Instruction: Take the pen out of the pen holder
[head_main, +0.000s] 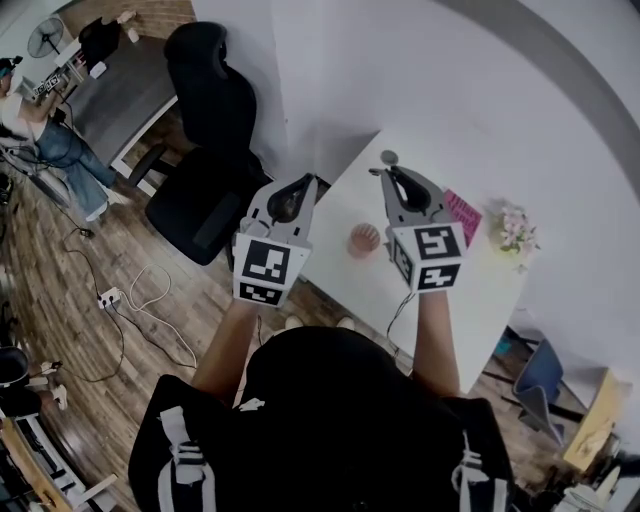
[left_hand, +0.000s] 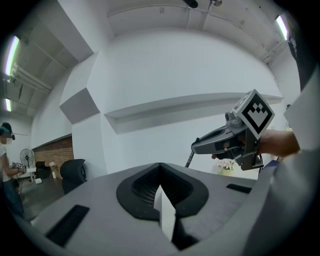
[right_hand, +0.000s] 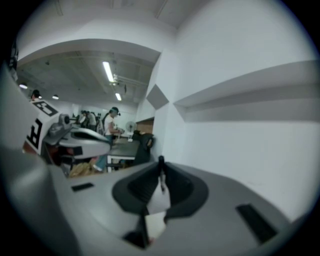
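A pink pen holder (head_main: 364, 240) stands on the white table (head_main: 480, 300), low between my two raised grippers. My right gripper (head_main: 383, 173) is held above and just right of it, shut on a thin dark pen (left_hand: 189, 159) that hangs from its tip. In the right gripper view the pen (right_hand: 160, 170) shows pinched between the jaws of the right gripper (right_hand: 161, 176). My left gripper (head_main: 300, 186) is off the table's left edge, level with the right one. The left gripper (left_hand: 161, 194) is shut with nothing in it.
A pink notebook (head_main: 462, 215) and a small pot of flowers (head_main: 512, 230) sit at the table's right. A black office chair (head_main: 205, 130) stands to the left by the wall. Cables (head_main: 140, 300) lie on the wooden floor. A person (head_main: 40, 130) works far left.
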